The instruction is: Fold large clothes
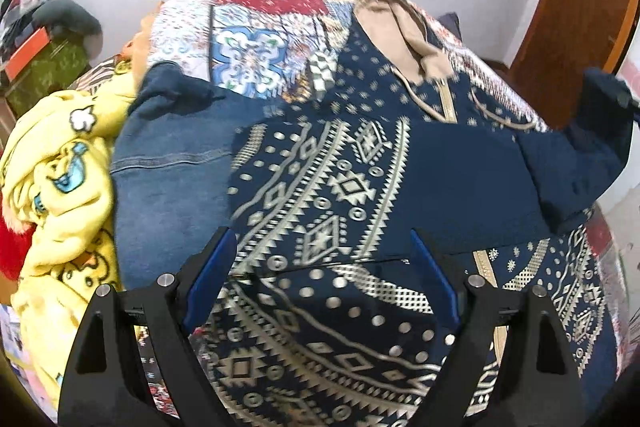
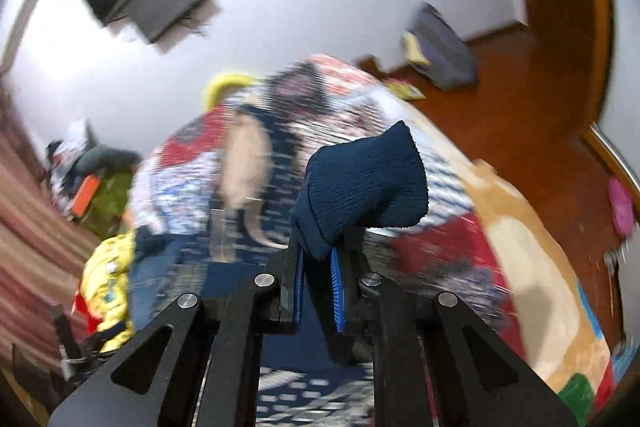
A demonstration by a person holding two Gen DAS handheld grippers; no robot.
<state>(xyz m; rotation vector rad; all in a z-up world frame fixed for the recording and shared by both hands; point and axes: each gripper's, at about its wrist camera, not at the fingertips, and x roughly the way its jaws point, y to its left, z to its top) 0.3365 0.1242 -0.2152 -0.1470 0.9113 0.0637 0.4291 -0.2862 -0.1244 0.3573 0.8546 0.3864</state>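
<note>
Hoodie [image 1: 320,187] was spread out on the patchwork bedspread [image 1: 256,43], navy with that cream geometric print all over it. Long axis ran pretty much straight away from me in the left wrist view: tan-lined hood [image 1: 404,35] at the far end, hem down near my grippers. So it pointed hood-away, bottom toward me. The zipper [image 1: 450,103] with its tan tape ran along that same line below the hood.

My left gripper [image 1: 324,255] was spread wide apart, blue pads on either side of the printed front panel, hovering low over the fabric and not pinching anything as far as I could see.

My right gripper [image 2: 318,259] was squeezed onto the plain navy ribbed sleeve cuff [image 2: 360,183]. The cuff stuck up out past the fingertips, and the sleeve [image 1: 576,155] was lifted off to the right of the body in the left view, so that arm angled up and out sideways from the main axis.

Right wrist view was super blurry, so the bed details were mush there.

Off to the left of the hoodie there was a pair of jeans [image 1: 168,163] lying right against it, and past that a yellow cartoon blanket [image 1: 64,179] bunched up.
</note>
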